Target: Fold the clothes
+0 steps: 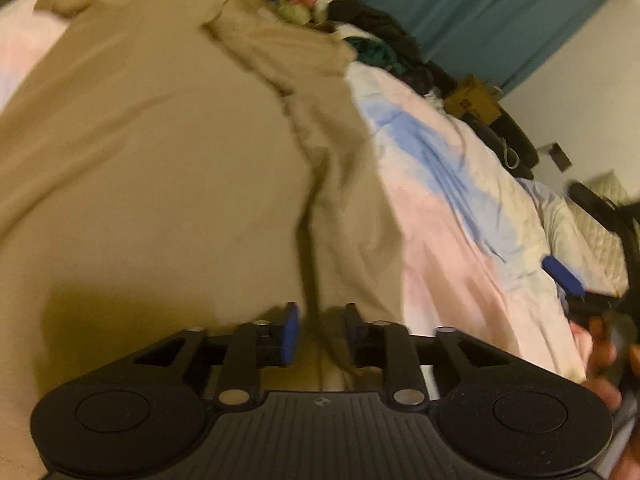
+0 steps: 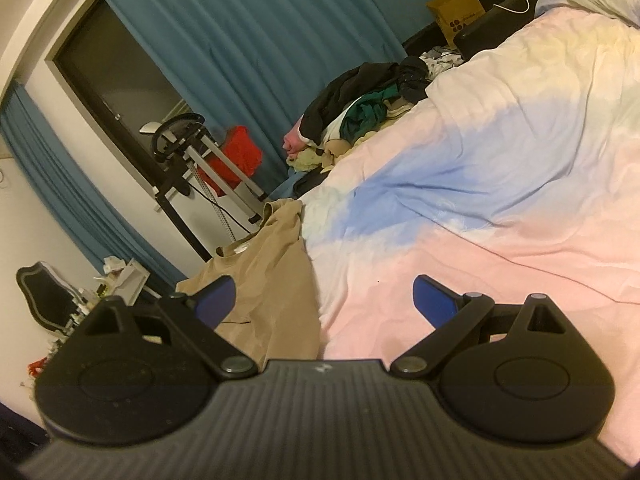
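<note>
A tan garment (image 1: 160,168) lies spread on the pastel tie-dye bedcover (image 1: 460,216). My left gripper (image 1: 320,328) is shut on a fold of the tan garment, which runs up between its blue pads. In the right wrist view the same garment (image 2: 264,280) lies at the bed's left edge. My right gripper (image 2: 324,300) is open and empty, low over the pink part of the bedcover (image 2: 500,168), its left finger over the garment's edge. The right gripper also shows in the left wrist view (image 1: 568,280) at the far right.
A pile of unfolded clothes (image 2: 360,116) sits at the bed's far side, also in the left wrist view (image 1: 372,36). A brown paper bag (image 2: 456,10) and teal curtains (image 2: 260,40) stand behind. A stand with a red item (image 2: 240,152) is beside the bed.
</note>
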